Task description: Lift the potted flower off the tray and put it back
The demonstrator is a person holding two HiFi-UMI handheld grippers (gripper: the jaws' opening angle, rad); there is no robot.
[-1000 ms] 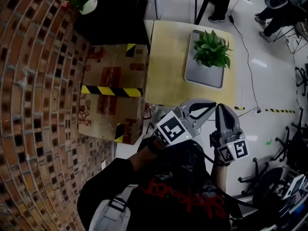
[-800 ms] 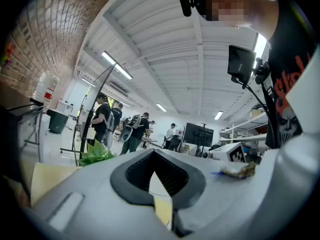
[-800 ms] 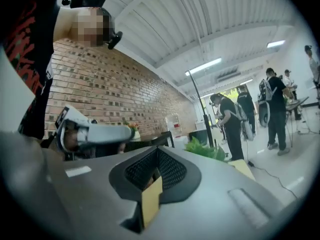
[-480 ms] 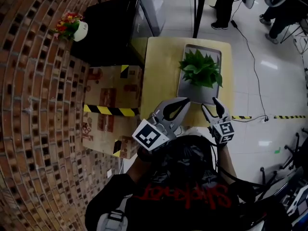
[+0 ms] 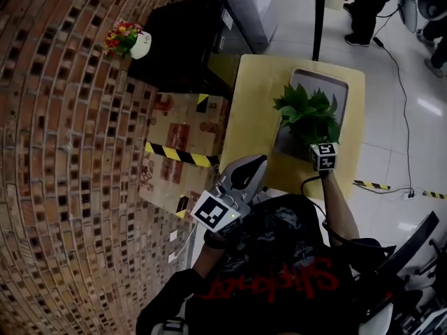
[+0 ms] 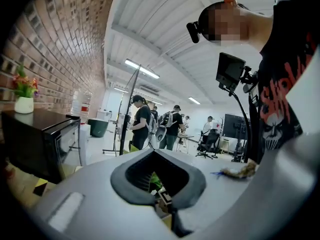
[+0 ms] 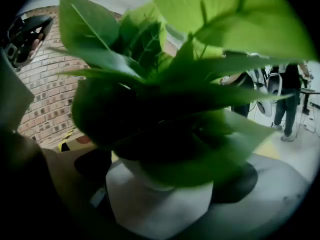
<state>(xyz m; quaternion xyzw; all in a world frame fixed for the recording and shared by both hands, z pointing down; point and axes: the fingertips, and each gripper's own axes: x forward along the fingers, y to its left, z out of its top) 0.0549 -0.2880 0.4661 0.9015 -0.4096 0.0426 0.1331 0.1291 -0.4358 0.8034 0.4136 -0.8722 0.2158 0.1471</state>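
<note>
A leafy green potted plant (image 5: 311, 114) stands in a grey tray (image 5: 335, 82) on the yellow table (image 5: 255, 110). My right gripper (image 5: 321, 149) reaches in under the near leaves, which hide its fingertips in the head view. The right gripper view shows the white pot (image 7: 160, 209) between the dark pads (image 7: 92, 164), which stand beside it. The jaws are opening wide and do not press on the pot. My left gripper (image 5: 257, 162) is shut and holds nothing, hanging over the table's near edge, left of the tray.
A cardboard box (image 5: 185, 152) with yellow-black tape sits left of the table. Behind it is a black cabinet (image 5: 185, 40) with a small flower pot (image 5: 129, 40) on top. A brick wall (image 5: 63, 152) fills the left. People (image 5: 367, 5) stand beyond the table.
My right gripper dropped from in front of the chest and went forward to the plant, and its jaws spread. The left gripper shifted slightly and stayed shut.
</note>
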